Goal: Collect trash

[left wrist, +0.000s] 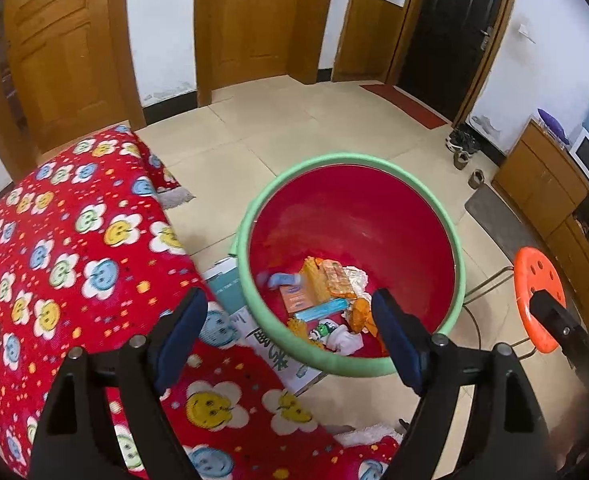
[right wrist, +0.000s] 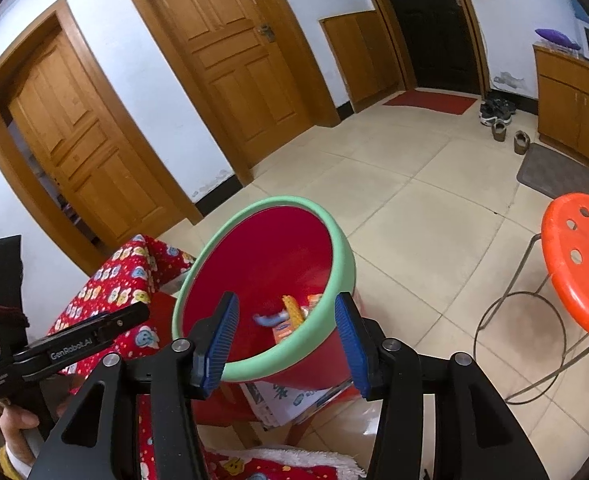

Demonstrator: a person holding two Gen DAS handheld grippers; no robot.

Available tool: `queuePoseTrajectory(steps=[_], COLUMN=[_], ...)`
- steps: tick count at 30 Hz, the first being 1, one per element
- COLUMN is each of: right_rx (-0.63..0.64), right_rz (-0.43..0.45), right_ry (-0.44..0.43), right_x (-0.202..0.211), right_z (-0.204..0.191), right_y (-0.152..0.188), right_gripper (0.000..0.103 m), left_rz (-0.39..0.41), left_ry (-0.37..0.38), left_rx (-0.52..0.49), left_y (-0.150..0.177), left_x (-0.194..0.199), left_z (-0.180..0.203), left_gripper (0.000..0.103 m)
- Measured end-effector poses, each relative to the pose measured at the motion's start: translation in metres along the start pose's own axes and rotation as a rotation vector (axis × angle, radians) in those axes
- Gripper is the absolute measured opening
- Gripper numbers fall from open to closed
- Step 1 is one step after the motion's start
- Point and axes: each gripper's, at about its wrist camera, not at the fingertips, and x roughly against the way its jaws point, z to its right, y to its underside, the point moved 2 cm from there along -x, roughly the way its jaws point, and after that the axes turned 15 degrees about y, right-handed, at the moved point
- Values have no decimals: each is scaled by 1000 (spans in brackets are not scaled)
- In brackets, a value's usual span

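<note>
A red bin with a green rim [left wrist: 250, 216] stands on the floor beside the table; it also shows in the right wrist view [right wrist: 346, 256]. Inside lie several pieces of trash [left wrist: 326, 292]: orange wrappers, a blue packet, crumpled white paper. A blurred blue item [left wrist: 280, 279] sits among them, also seen in the right wrist view [right wrist: 272, 317]. My left gripper [left wrist: 290, 344] is open and empty above the bin's near rim. My right gripper [right wrist: 288, 344] is open and empty, just over the same rim. The right gripper's body shows in the left wrist view [left wrist: 562, 324].
A table with a red flowered cloth [left wrist: 74, 248] is on the left. A cardboard box [left wrist: 270, 356] lies under the bin's near side. An orange stool [right wrist: 578, 264] stands to the right. Wooden doors, a cabinet [left wrist: 542, 184] and shoes [right wrist: 498, 118] line the walls.
</note>
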Motion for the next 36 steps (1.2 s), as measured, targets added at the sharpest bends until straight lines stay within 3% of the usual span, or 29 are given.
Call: queuePoseTrajectory(steps=[8, 13, 25, 36], right_rx=[56, 85, 188, 257], right_rz=[16, 33, 59, 94], right_ry=[-42, -69, -141, -179], right_x=[19, 37, 79, 111], right_z=[-23, -43, -90, -115], right_y=[6, 14, 46, 73], right_gripper=[60, 74, 78, 79], left_rz=[81, 133, 237, 297], left_ry=[-76, -136, -338, -373], left_rx=[53, 112, 157, 191], left_y=[15, 30, 80, 114], left_x=[50, 86, 160, 208], left_z=[-17, -36, -60, -57], left_gripper=[85, 85, 89, 92])
